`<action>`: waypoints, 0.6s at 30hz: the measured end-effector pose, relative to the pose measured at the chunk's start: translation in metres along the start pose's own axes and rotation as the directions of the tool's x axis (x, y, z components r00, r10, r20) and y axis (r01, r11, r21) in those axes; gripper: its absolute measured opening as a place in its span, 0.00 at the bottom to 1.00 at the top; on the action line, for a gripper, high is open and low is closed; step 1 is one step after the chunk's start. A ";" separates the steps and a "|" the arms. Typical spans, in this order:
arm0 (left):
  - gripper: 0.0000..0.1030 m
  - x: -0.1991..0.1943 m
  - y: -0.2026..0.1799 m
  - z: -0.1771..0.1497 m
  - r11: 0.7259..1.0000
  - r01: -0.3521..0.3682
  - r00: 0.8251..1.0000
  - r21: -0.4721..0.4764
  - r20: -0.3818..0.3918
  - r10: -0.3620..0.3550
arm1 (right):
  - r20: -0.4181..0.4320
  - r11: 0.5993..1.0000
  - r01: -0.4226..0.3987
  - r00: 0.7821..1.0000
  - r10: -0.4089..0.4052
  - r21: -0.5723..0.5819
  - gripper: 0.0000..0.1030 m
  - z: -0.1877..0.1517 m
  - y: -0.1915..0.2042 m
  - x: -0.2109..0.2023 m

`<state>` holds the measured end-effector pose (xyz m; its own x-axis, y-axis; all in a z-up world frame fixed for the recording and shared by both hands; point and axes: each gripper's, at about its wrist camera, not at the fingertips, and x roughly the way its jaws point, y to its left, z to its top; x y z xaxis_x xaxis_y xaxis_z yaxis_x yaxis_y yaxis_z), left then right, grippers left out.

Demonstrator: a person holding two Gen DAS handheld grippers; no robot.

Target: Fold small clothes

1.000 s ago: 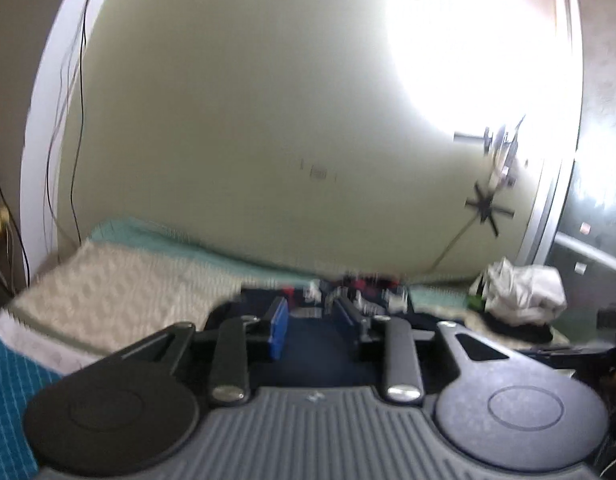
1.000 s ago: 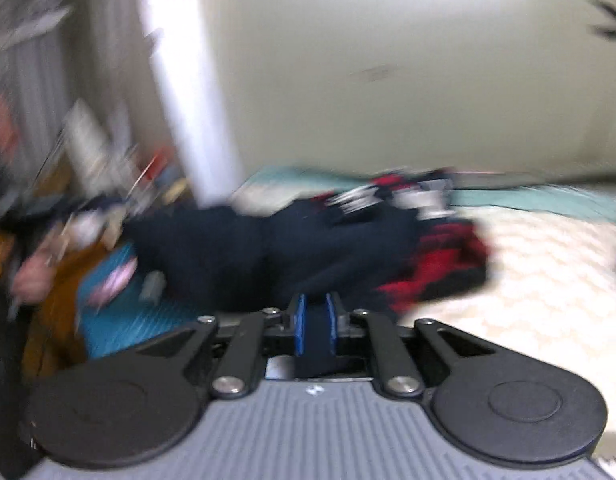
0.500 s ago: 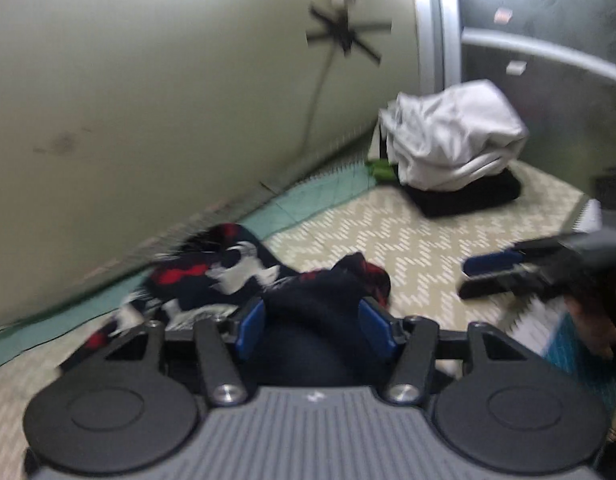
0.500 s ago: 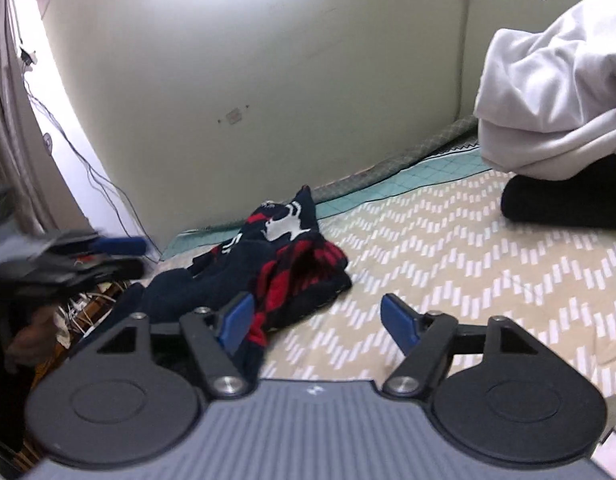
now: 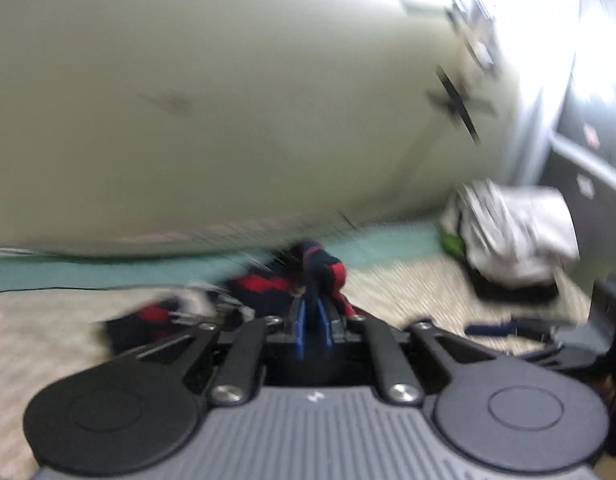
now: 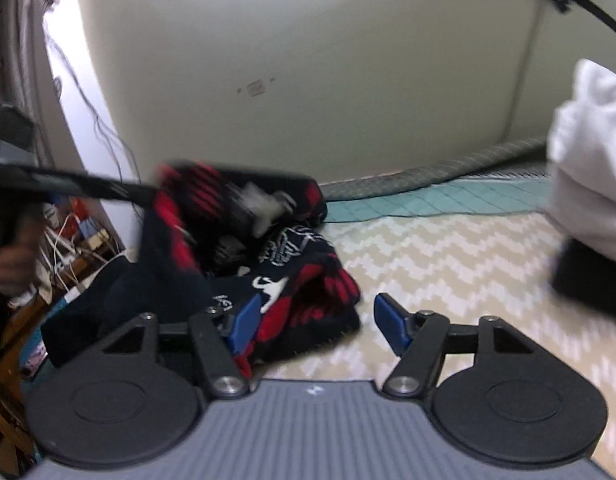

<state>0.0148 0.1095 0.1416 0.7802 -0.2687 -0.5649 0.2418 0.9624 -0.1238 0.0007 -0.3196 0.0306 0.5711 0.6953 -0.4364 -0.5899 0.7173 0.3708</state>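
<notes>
Garment: the navy-and-red patterned garment lies crumpled on the cream zigzag bedcover, at about 11 o'clock from my right tongs; one edge is lifted up and away at 10 o'clock.
Left tongs: my blue pads have just been closing and now stand pinched together on a fold of that garment, straight ahead at 12 o'clock. The picture is blurred, so I cannot tell how much cloth is caught.
Right tongs: jaws apart and gripping nothing; they have just narrowed a little. The left pad sits just beside the red striped edge, the right pad over bare bedcover.
Step in hand: I judge I am lifting one edge with the left to spread the piece out before any fold.
Doing it well: bring the right tongs onto the near hem at 11 o'clock, catch a single layer only, then pull the two grips apart level so the cloth lies flat.
Risk: the bunched heap may come up whole, or a thin pinch may slip.
Clear of: the white bundle on a black folded item at 2 o'clock; keep the spread away from it.
</notes>
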 end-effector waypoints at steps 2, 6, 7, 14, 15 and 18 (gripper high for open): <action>0.07 -0.037 0.022 -0.009 0.997 -0.044 0.997 -0.063 0.062 0.047 | 0.010 0.999 -0.037 0.999 0.037 -0.015 0.60 0.003 0.010 0.004; 0.07 -0.084 0.048 -0.035 0.984 -0.110 0.983 -0.141 0.134 0.129 | 0.013 0.995 -0.079 0.997 0.080 -0.067 0.60 0.005 0.030 0.007; 0.07 -0.091 0.054 -0.044 0.978 -0.120 0.979 -0.168 0.145 0.145 | 0.010 0.994 -0.077 0.997 0.078 -0.076 0.60 0.004 0.034 0.009; 0.09 -0.080 0.089 -0.095 0.939 -0.189 0.979 -0.289 0.019 0.203 | -0.017 0.983 -0.051 0.999 0.049 -0.174 0.62 -0.005 0.052 0.005; 0.09 -0.081 0.091 -0.099 0.937 -0.203 0.976 -0.283 0.018 0.217 | -0.016 0.979 -0.030 0.999 0.028 -0.200 0.63 -0.006 0.053 0.002; 0.12 -0.090 0.085 -0.096 0.941 -0.241 0.964 -0.236 0.057 0.261 | -0.016 0.969 0.026 0.999 -0.031 -0.244 0.63 -0.007 0.048 -0.004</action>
<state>-0.0898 0.2197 0.1037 0.8480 -0.0097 -0.5299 -0.0968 0.9802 -0.1728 -0.0342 -0.2879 0.0445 0.5801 0.6719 -0.4605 -0.6962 0.7024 0.1480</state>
